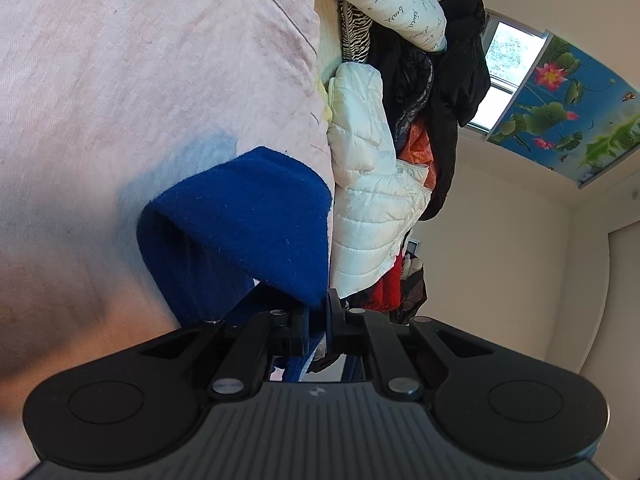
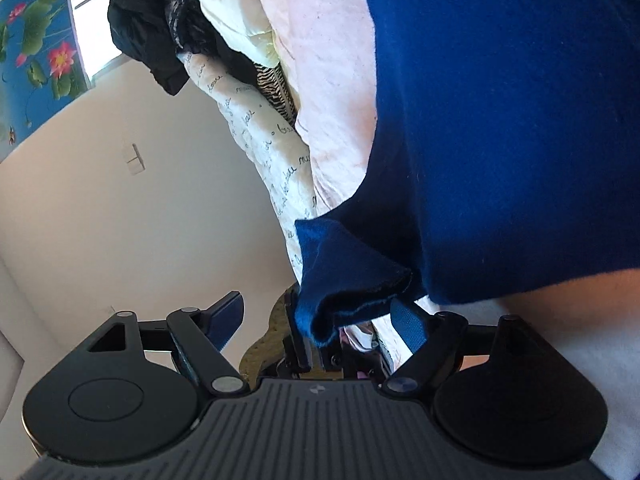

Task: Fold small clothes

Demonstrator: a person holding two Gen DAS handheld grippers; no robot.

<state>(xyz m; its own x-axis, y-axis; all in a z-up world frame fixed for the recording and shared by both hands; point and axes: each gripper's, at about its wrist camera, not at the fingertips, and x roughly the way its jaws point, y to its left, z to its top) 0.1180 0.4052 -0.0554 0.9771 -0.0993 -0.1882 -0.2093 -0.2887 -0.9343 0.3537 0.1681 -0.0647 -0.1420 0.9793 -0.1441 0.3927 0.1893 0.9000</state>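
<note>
A small dark blue garment lies on a pale pink sheet. My left gripper is shut on one folded corner of it, and the cloth bulges up in front of the jaws. In the right wrist view the same blue garment fills the upper right. My right gripper stands open, its blue fingers spread wide, with a folded blue corner hanging between them. The left gripper's closed jaws show there, pinching that corner from below.
A heap of clothes sits beside the sheet: a white quilted jacket, black jackets, a script-printed white cloth and red pieces. Behind are a cream wall, a window and a lotus-flower poster.
</note>
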